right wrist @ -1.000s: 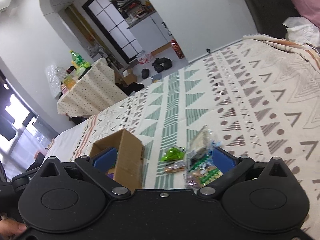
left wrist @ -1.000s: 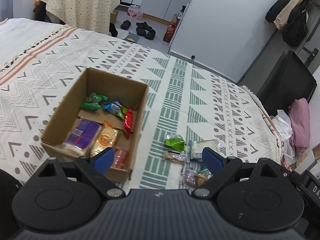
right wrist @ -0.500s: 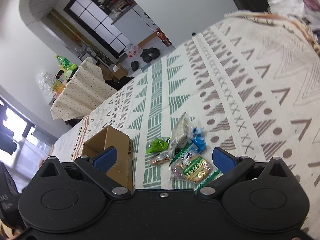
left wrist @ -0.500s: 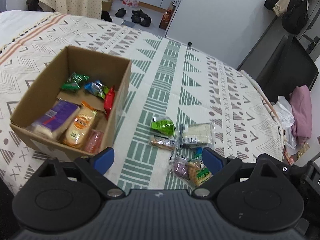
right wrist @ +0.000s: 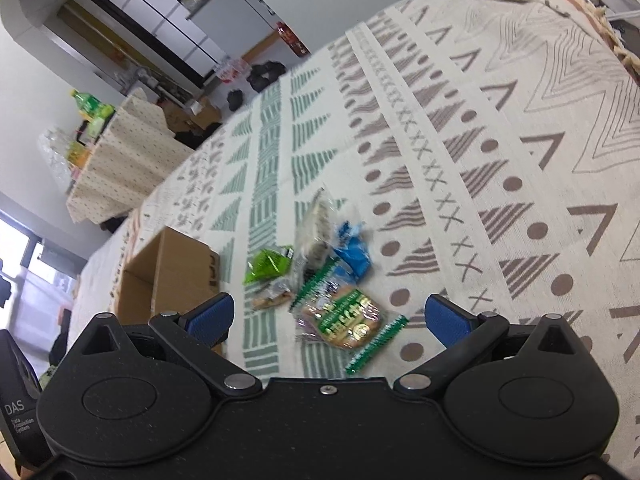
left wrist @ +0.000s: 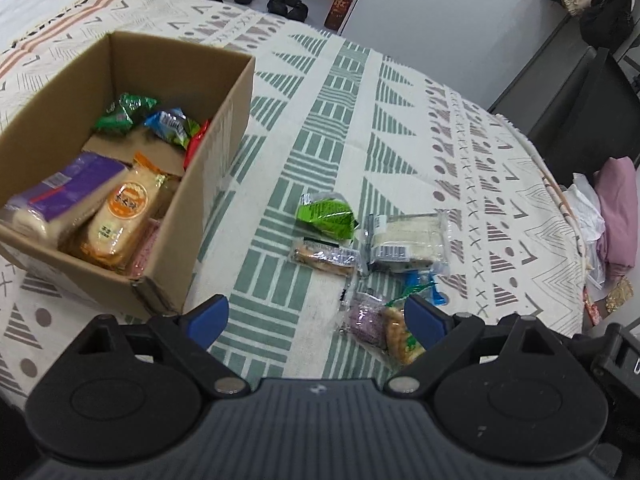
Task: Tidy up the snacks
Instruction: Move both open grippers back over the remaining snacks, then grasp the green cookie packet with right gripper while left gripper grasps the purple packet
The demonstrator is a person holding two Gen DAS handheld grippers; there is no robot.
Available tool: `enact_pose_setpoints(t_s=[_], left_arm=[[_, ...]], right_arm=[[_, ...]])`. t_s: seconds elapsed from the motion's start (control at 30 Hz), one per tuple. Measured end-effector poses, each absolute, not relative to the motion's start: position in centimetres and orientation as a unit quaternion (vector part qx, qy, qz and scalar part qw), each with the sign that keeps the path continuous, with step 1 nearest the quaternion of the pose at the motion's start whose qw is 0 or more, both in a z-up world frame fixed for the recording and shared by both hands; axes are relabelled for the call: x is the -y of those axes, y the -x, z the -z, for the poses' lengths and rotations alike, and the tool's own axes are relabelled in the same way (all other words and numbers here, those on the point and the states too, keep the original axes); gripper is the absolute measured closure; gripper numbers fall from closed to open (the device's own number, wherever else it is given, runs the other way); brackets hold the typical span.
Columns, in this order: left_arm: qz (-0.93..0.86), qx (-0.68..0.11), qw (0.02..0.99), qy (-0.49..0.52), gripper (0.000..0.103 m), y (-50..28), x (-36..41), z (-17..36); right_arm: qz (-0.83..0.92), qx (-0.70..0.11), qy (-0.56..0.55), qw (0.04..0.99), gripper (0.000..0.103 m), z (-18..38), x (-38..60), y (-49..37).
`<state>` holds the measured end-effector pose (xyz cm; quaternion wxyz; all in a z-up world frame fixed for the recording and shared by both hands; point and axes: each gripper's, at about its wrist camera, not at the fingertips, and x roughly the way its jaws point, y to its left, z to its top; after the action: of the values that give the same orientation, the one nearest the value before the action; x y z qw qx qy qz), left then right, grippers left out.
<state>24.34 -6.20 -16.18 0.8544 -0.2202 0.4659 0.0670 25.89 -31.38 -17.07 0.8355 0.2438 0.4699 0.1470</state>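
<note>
L gripper (left wrist: 316, 316) spread wide, nothing between fingers, hovering above bedspread (left wrist: 400, 120) just right of cardboard box (left wrist: 208, 184). R gripper (right wrist: 330, 314) also released and empty, above green-lettered cracker pack (right wrist: 348, 322). Loose snacks clustered on the cloth right of the box: bright green pouch (left wrist: 326, 216), brown bar in clear wrap (left wrist: 324, 258) just below it, clear sandwich-type pack (left wrist: 408, 236) beside, blue wrapper (right wrist: 352, 250), purple snack (left wrist: 362, 316) touching cracker pack. Box holds several packs incl. purple-label loaf (left wrist: 60, 192), orange-label pack (left wrist: 120, 216), green and blue wrappers at far end. R view motion-blurred.
</note>
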Motion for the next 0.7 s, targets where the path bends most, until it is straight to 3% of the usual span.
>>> enact_pose_setpoints(t_s=[0.2, 0.47, 0.7], left_arm=[[-0.078, -0.48, 0.836, 0.255, 0.009, -25.0, 5.5, 18.2], [-0.075, -0.481, 0.829, 0.275, 0.011, -25.5, 4.9, 19.5], [-0.071, -0.486, 0.823, 0.286, 0.017, -26.2, 4.6, 20.3]], right_arm=[[-0.142, -0.485, -0.215, 0.836, 0.001, 18.1, 30.6, -26.7], [-0.153, -0.504, -0.16, 0.835, 0.019, 19.3, 28.9, -27.9], [-0.162, -0.518, -0.119, 0.831, 0.023, 20.4, 27.1, -28.5]])
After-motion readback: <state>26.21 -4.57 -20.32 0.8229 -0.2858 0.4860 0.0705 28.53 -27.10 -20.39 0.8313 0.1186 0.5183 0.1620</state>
